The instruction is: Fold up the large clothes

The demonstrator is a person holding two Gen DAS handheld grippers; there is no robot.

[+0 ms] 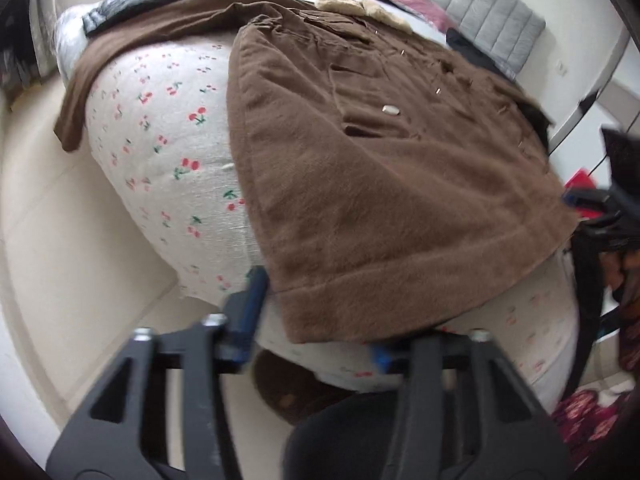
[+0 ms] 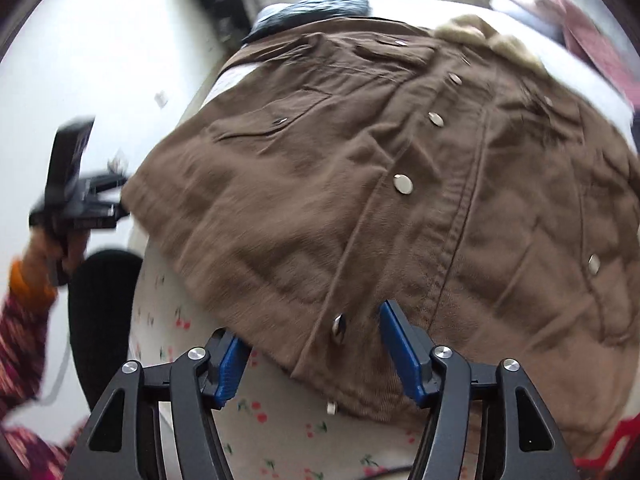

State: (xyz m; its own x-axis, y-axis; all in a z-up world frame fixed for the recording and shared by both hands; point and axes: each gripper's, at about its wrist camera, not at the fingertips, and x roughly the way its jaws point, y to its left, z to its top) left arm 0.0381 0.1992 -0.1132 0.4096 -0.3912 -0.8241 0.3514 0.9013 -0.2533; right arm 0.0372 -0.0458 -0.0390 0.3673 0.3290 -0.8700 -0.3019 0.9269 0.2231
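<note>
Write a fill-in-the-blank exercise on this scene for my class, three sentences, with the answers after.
1. The coat spread on the bed is ____ in colour.
2. The bedsheet is printed with small red ____.
3. The right gripper has its fingers on either side of the coat's bottom ____.

Answers: brown; cherries; hem

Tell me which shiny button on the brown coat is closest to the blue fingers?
The lowest snap button on the brown coat, near the hem. It sits between the right gripper fingers; the others run higher toward the collar.

Brown coat (image 2: 360, 200): one
Hand-held gripper: two, left hand-held gripper (image 1: 316, 320), right hand-held gripper (image 2: 316, 356)
Bed (image 1: 160, 128): one
</note>
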